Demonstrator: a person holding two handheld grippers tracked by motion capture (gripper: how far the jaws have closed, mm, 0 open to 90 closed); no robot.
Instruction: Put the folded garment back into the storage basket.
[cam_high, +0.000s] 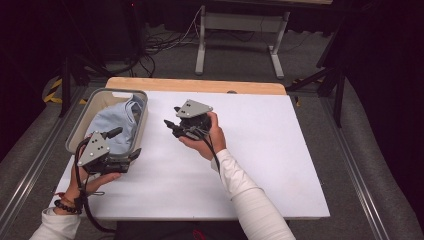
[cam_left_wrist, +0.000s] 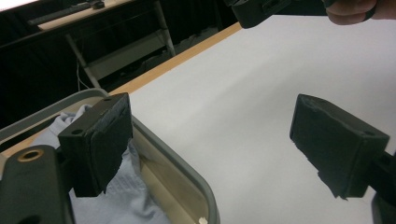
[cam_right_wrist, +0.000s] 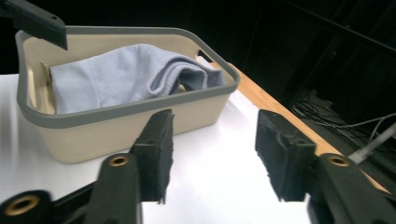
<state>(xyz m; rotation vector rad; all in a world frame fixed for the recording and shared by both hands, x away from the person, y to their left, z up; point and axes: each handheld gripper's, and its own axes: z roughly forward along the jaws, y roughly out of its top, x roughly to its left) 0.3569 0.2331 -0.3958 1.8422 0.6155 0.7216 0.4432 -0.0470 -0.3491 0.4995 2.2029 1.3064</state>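
Observation:
A beige bin with a grey rim stands at the left of the white table. A folded light blue cloth lies inside it. My left gripper hangs open at the bin's near right corner. In the left gripper view one jaw is above the cloth just inside the rim, the other above bare table, with nothing between them. My right gripper is open and empty to the right of the bin. It points at the bin and cloth from a short distance.
A wooden strip runs along the table's far edge. Beyond it stand a grey table frame and cables on the floor. Metal rails flank the table. White tabletop stretches to the right of my right hand.

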